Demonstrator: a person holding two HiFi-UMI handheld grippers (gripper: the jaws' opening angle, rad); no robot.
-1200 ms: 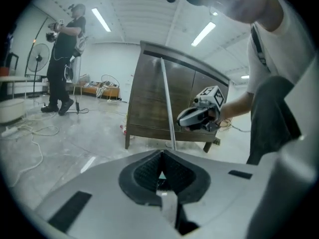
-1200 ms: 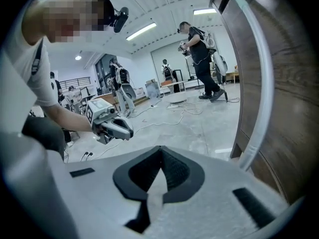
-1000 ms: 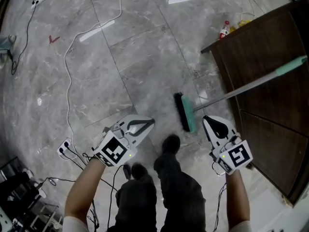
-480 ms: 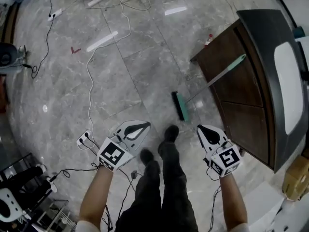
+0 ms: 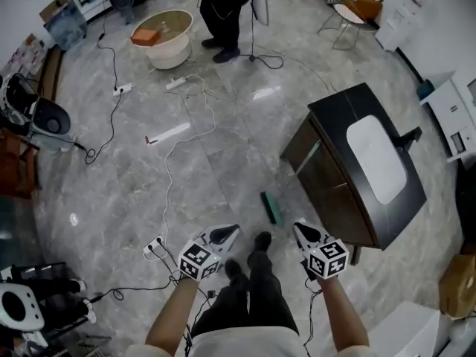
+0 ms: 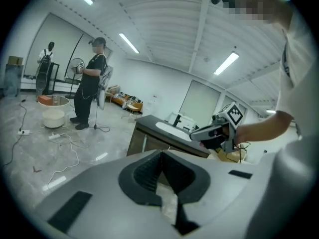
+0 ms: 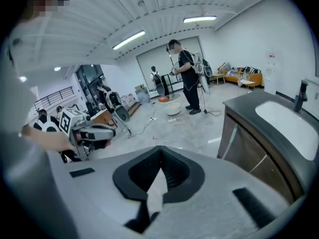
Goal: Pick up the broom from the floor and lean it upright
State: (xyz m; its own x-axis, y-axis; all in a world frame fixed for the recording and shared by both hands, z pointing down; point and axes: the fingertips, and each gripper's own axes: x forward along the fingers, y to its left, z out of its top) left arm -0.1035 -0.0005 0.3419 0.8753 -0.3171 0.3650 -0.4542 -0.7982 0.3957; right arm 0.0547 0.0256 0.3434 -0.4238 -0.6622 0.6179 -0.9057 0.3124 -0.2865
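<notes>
The broom stands leaning against the dark cabinet. Its green head [image 5: 271, 207] rests on the floor and its pale handle [image 5: 309, 157] runs up the cabinet front. The handle also shows as a pale stripe [image 7: 232, 136] in the right gripper view. My left gripper [image 5: 233, 230] is shut and empty, held above the floor to the left of the broom head. My right gripper [image 5: 296, 226] is also shut and empty, just to the right of the head. Neither touches the broom. In the gripper views the left gripper [image 6: 162, 151] and the right gripper [image 7: 160, 147] each show their tips meeting on nothing.
The dark cabinet [image 5: 335, 192] carries a white sink. White cables [image 5: 172, 162] and a power strip [image 5: 154, 247] lie on the grey floor to the left. A person [image 5: 223, 6] stands far off beside a round basin [image 5: 165, 34]. My own legs [image 5: 249, 274] are between the grippers.
The head view has risen a long way and shows much more of the room. Both grippers have come up with it, still shut. The broom stays leaning on the cabinet.
</notes>
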